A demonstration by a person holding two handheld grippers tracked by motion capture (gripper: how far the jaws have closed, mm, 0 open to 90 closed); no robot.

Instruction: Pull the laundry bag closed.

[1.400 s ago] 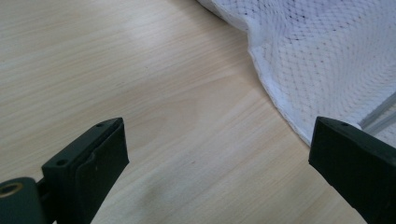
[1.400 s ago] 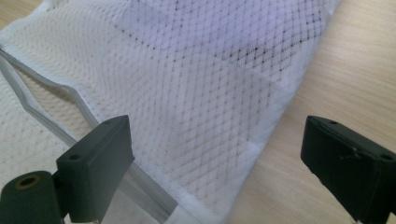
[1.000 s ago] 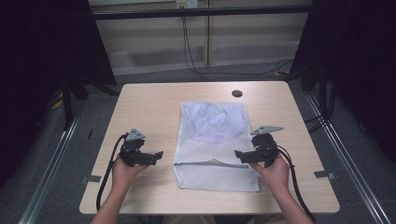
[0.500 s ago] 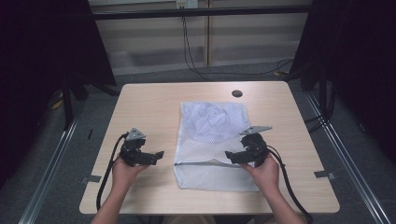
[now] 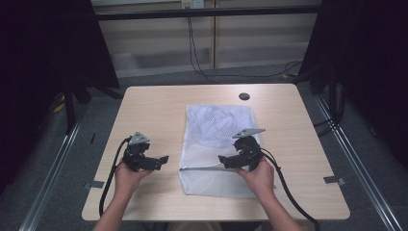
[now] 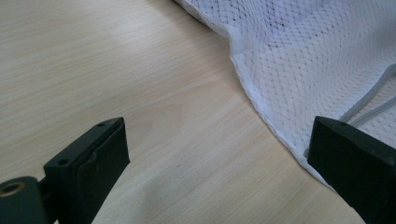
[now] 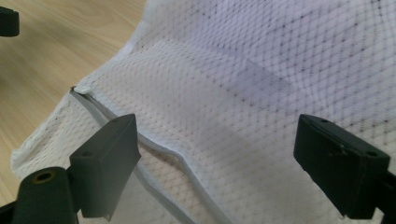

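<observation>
A big wooden table (image 5: 154, 110) fills the middle of the room, and a white mesh bag (image 5: 216, 130) lies flat on it, a bit right of the middle. Something pale and bunched up seems to sit inside the far half of the bag, but the net hides what it is. A grey zipper (image 5: 202, 168) runs across the bag near the person's side. The zipper looks closed, with its small white end (image 7: 84, 88) at the bag's edge. The right gripper (image 5: 230, 160) sits over the bag, above the zipper, with its jaws wide apart and nothing between them. The left gripper (image 5: 161, 161) rests on the bare wood just beside the bag's edge, and its jaws are wide apart too. The person is probably getting ready to open the bag. To do that well, one gripper should pinch the bag's edge and hold it still while the other takes the little zipper pull and slides it slowly along.
</observation>
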